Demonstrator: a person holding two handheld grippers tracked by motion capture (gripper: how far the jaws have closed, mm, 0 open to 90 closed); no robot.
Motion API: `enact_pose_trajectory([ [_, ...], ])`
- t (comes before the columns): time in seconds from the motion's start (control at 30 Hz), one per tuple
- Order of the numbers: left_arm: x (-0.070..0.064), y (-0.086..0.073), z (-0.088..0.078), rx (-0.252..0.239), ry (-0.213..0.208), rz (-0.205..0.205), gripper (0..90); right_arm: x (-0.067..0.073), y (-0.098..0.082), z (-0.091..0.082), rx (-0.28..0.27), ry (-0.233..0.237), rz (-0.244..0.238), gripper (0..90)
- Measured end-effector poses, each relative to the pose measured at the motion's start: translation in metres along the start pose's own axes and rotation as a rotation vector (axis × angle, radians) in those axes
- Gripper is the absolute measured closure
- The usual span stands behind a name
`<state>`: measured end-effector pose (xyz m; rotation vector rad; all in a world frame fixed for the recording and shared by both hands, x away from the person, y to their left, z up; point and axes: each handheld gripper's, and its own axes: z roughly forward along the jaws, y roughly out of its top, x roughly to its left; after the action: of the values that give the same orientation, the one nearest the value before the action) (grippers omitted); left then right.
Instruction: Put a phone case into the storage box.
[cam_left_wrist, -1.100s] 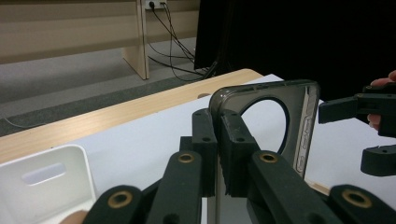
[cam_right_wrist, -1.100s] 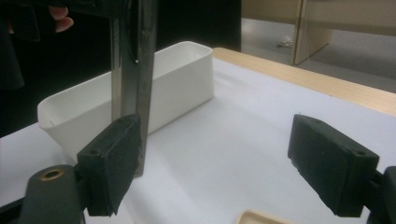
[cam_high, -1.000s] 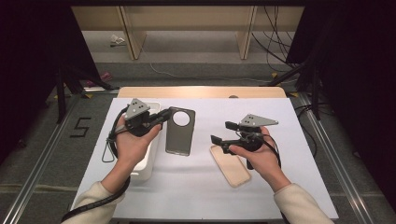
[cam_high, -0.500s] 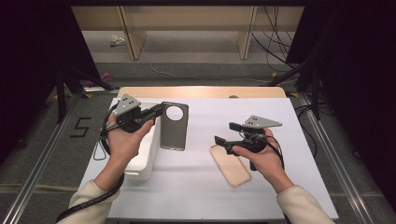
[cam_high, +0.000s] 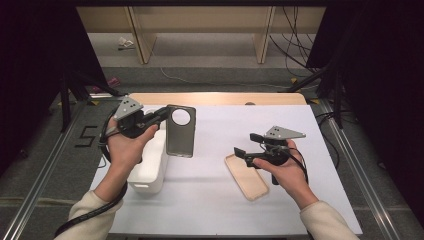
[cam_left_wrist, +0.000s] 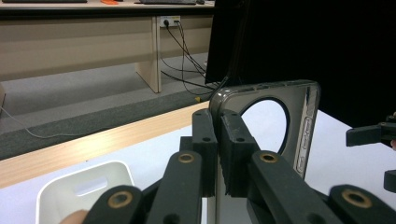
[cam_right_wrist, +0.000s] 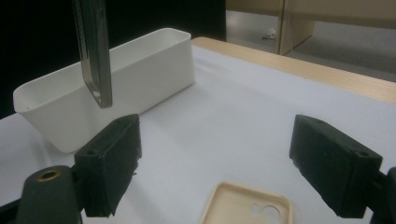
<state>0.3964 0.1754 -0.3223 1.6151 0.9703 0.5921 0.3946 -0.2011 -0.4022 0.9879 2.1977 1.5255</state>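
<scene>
while the left gripper (cam_high: 161, 114) is clamping the grey phone case (cam_high: 180, 131) by its edge above the white bin (cam_high: 148, 172), the right gripper (cam_high: 246, 144) is hovering with jaws wide over the beige case (cam_high: 246, 177); i'm reading a "5" (cam_high: 88, 135) marked on the floor.

Bright overhead light, dark edges, near jaws perhaps blurred

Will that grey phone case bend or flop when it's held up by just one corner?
Probably not much. The grey phone case hangs straight from the left gripper, pinched at one edge, with no visible sag, so it seems fairly stiff. One small pinch lifts it clear of the table, so it is likely light. Its glossy side might be slippery.
</scene>
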Motion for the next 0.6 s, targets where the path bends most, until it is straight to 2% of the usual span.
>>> enact_pose_trajectory([
  [0.23, 0.009, 0.005, -0.004, -0.022, -0.001, -0.013, 85.2, -0.003, -0.005, -0.005, 0.004, -0.009, 0.004, 17.6],
  [0.6, 0.020, 0.013, -0.008, -0.032, 0.019, -0.005, 85.2, -0.008, -0.009, -0.012, 0.004, -0.023, 0.015, 17.7],
])
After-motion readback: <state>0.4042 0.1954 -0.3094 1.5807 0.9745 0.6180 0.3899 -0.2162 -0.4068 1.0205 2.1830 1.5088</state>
